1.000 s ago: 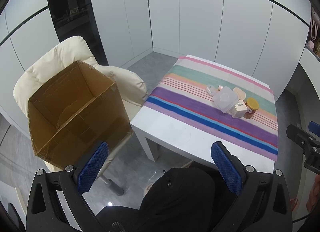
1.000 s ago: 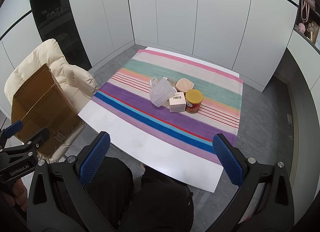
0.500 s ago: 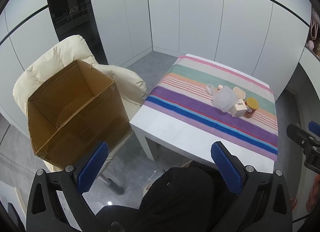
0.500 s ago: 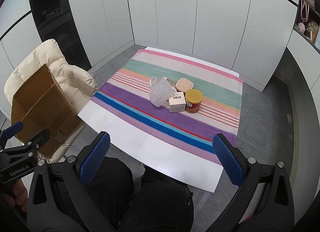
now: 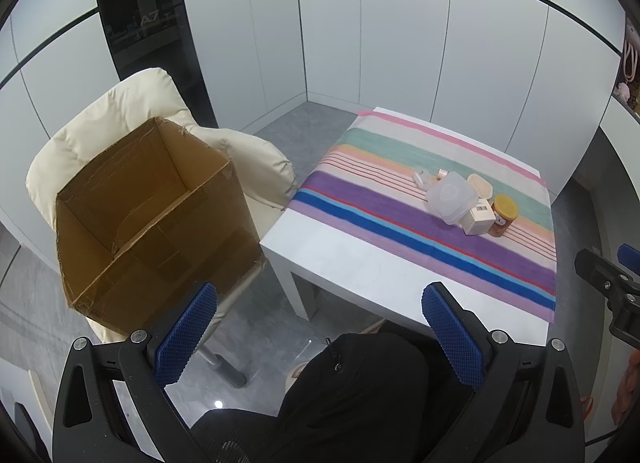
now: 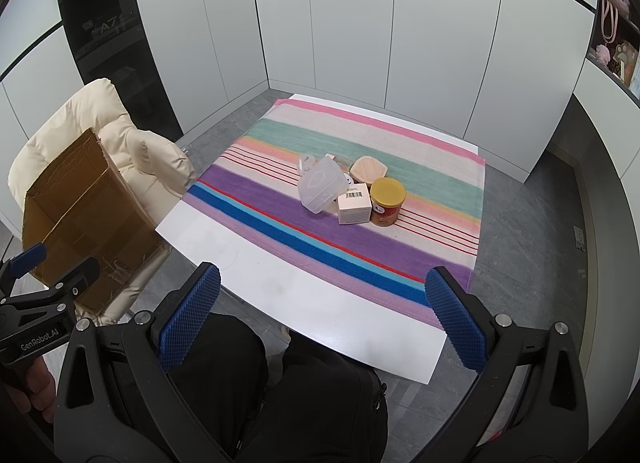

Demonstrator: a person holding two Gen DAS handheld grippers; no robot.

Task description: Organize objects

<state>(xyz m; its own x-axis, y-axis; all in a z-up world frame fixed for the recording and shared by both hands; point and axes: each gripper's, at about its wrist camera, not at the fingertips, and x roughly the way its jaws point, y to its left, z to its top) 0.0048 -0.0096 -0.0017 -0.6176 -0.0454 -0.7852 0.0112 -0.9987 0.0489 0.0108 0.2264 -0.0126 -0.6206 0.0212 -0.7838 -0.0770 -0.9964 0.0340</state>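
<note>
A cluster of small objects sits on the striped cloth (image 6: 360, 135): a clear plastic container (image 6: 321, 184) (image 5: 451, 197), a white barcoded box (image 6: 353, 203) (image 5: 478, 218), a jar with a yellow lid (image 6: 387, 201) (image 5: 503, 215), a peach compact (image 6: 368, 168) and smaller items behind. An open, empty cardboard box (image 5: 148, 219) (image 6: 86, 219) rests on a cream chair (image 5: 132, 115) left of the table. My left gripper (image 5: 320, 337) is open, held above the person's lap. My right gripper (image 6: 322, 315) is open too, near the table's front edge, far from the objects.
The white table (image 6: 304, 303) stands on a grey floor, with white cabinet walls behind. A dark glass panel (image 5: 148, 23) rises at the back left. A shelf with toys (image 6: 616, 51) is at the far right. The person's dark-clothed legs lie below both grippers.
</note>
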